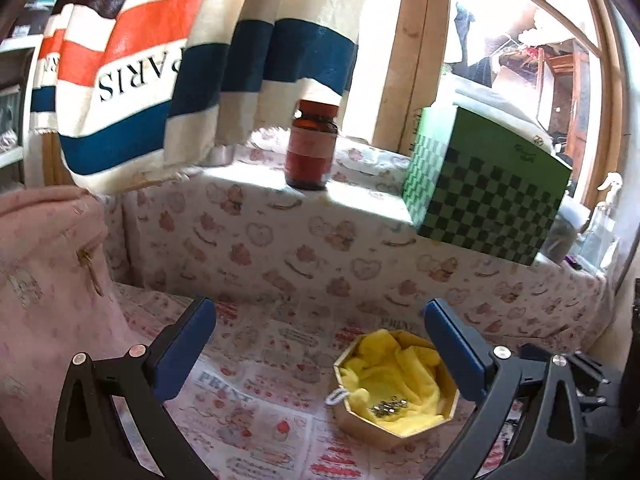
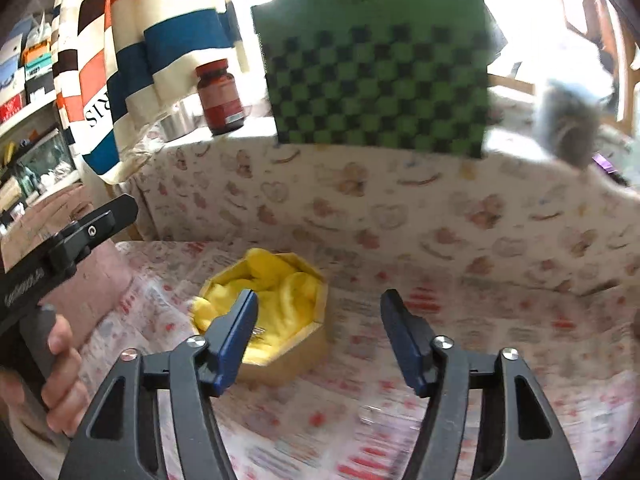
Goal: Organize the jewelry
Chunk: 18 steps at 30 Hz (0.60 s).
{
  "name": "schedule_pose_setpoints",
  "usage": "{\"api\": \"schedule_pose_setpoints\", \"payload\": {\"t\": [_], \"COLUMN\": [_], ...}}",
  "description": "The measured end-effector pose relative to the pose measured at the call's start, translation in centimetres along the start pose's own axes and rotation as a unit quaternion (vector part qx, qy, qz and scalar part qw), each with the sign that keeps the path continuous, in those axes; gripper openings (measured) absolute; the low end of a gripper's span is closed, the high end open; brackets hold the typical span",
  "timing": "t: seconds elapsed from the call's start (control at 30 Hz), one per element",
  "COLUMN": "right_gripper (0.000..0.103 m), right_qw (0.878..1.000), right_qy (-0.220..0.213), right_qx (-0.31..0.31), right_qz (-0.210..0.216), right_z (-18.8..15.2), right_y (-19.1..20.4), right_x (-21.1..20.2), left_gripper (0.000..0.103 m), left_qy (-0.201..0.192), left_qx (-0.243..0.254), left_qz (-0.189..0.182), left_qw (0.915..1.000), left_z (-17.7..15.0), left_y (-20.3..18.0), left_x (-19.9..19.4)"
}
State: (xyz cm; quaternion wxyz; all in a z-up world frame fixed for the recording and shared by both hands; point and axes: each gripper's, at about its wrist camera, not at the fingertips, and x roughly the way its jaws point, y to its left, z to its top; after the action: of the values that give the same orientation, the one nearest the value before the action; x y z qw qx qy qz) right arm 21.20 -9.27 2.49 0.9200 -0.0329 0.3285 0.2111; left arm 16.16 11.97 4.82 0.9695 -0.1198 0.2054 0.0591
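Jewelry (image 1: 389,405) — small metallic pieces — lay on yellow cloth (image 1: 394,376) inside an open octagonal box (image 1: 352,414) on the printed cover (image 1: 256,392). Left gripper (image 1: 320,340) and right gripper (image 2: 318,320) both stood spread wide, holding nothing — right one beside the box.

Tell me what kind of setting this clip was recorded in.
Most likely a lived-in home room, perhaps a bedroom, by a window. A printed cloth covers the surface and ledge, a striped fabric hangs above, and an amber bottle and green checkered box sit on the sill.
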Motion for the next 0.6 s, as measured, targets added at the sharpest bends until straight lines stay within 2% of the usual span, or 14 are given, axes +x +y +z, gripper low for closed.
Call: {"api": "schedule_pose_setpoints", "payload": {"t": [0.17,0.3,0.37,0.47,0.57,0.6], "right_gripper": [0.084,0.085,0.085,0.085,0.085,0.085], "right_qw": [0.998,0.997,0.996,0.996,0.996,0.996], "right_qy": [-0.024,-0.032,-0.033,-0.035,-0.035,-0.028], "right_qx": [0.006,0.028,0.034,0.046,0.055,0.059], "right_qz": [-0.050,-0.066,-0.073,-0.072,-0.065,-0.067], "right_z": [-1.1,-2.4,-3.2,-4.2,-5.0,-5.1], "right_y": [-3.5,-6.3,-7.3,-8.3,-8.8,-8.7], "right_x": [-3.6,-6.0,-6.7,-7.0,-6.4,-5.8], "left_gripper": [0.103,0.103,0.103,0.103,0.103,0.103], "left_qy": [0.002,0.010,0.012,-0.025,-0.052,-0.053], "left_qx": [0.023,0.018,0.045,0.097,0.103,0.103], "left_qz": [-0.007,-0.040,-0.052,-0.016,0.025,0.027], "left_qw": [0.9997,0.9990,0.9975,0.9949,0.9930,0.9929], "left_z": [-0.7,-1.9,-2.4,-3.5,-4.5,-4.6], "left_y": [-1.6,-3.3,-4.7,-6.8,-7.8,-7.9], "left_x": [0.0,-0.3,-0.6,-1.7,-2.1,-2.1]}}
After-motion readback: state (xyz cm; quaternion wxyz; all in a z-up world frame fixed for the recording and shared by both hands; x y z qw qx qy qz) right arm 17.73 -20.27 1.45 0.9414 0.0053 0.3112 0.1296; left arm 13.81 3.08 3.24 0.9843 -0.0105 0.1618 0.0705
